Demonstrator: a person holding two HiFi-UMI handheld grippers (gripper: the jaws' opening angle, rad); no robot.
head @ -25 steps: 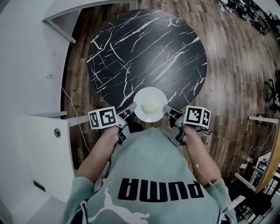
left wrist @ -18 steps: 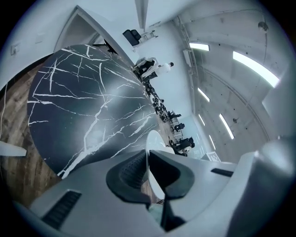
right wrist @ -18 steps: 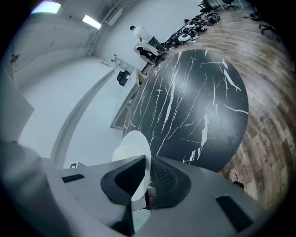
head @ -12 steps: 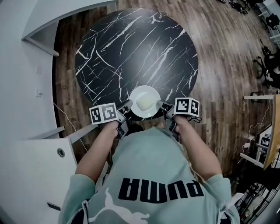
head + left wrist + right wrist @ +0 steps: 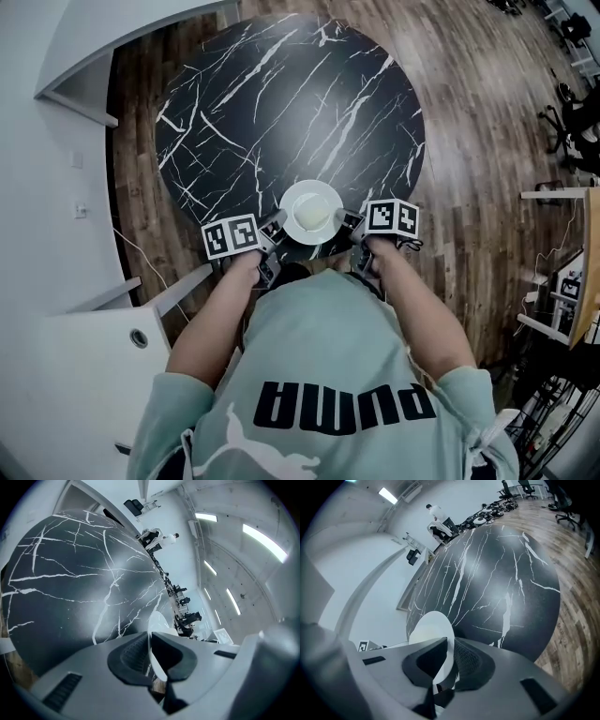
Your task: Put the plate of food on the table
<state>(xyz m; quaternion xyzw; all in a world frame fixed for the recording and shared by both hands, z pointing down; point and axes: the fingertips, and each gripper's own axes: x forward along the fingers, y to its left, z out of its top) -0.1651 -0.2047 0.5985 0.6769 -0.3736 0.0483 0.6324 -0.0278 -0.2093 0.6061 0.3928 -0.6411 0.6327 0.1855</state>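
Now, in the head view, a round black table (image 5: 281, 103) with white lines stands on a wood floor (image 5: 469, 141). A white plate (image 5: 293, 198) sits flat over the table's near edge, on the side closest to the person. It faces up, with a pale lump of food (image 5: 317, 216) on top. The plate is round, so no side is longer. I cannot tell if it touches the table top. The left gripper (image 5: 275, 226) holds the plate's left rim and the right gripper (image 5: 348, 223) holds its right rim.

In the left gripper view, the plate (image 5: 157, 623) shows as a thin white edge. The left gripper (image 5: 150, 654) has its two jaws pinched on that rim. The table (image 5: 70, 583) fills the space behind it.

In the right gripper view, the right gripper (image 5: 451, 660) also pinches the rim of the plate (image 5: 429, 627) between its two jaws. The table (image 5: 497, 578) stretches away past the plate.
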